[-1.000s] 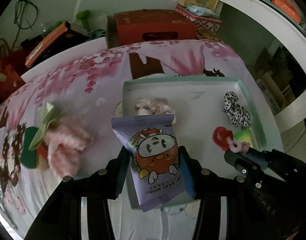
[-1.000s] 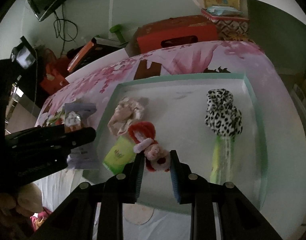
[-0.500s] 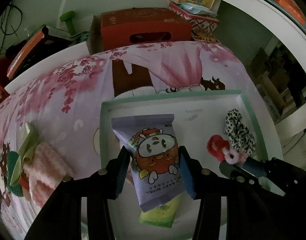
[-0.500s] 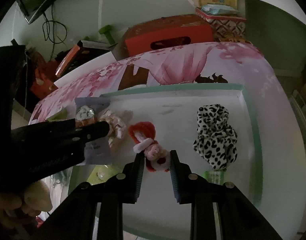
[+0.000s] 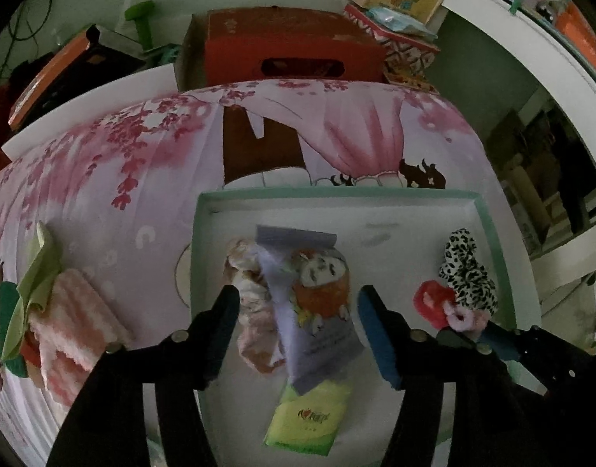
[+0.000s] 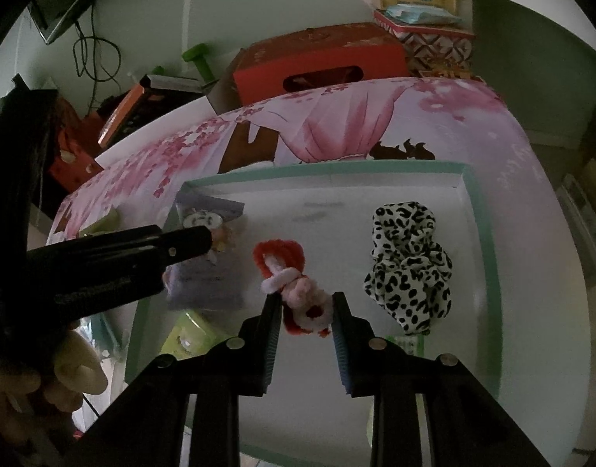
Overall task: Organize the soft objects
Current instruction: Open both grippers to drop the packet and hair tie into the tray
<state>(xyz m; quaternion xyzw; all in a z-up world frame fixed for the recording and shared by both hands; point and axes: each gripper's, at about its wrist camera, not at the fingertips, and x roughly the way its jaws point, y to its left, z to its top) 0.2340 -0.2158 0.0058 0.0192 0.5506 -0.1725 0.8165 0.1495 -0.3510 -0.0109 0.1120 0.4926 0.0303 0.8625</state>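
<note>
The left gripper [image 5: 294, 327] stands with its jaws spread wide in the lower middle of the left wrist view, nothing between them touching the pads. The purple wipes packet [image 5: 309, 303] lies loose in the gap, blurred, tilted across a pale pink scrunchie [image 5: 251, 311] and overlapping a green packet [image 5: 307, 416] below it, all inside the mint-edged tray [image 5: 337, 194]. Whether the packet has fully settled I cannot tell; the blur suggests it may be shifting, so it could slide off the scrunchie, and the left gripper's fingers [image 5: 220, 319], pulling back low, could snag the scrunchie and drag it along.

The right gripper [image 6: 304, 311] is clamped on a red and pink plush scrunchie [image 6: 294, 284], lower centre of the right wrist view, above the tray floor. The grip looks to hold only the near end, so the far red loop hangs free and could catch as it comes down or slip out. Just to its right sits the leopard-print scrunchie [image 6: 409, 260], near enough to be nudged.

The two grippers work close together over the tray, so a collision is a risk. Out on the floral cloth, left edge of the left wrist view, a pink fuzzy cloth [image 5: 72, 323] and green fabric pieces [image 5: 33, 284] wait outside the tray.
</note>
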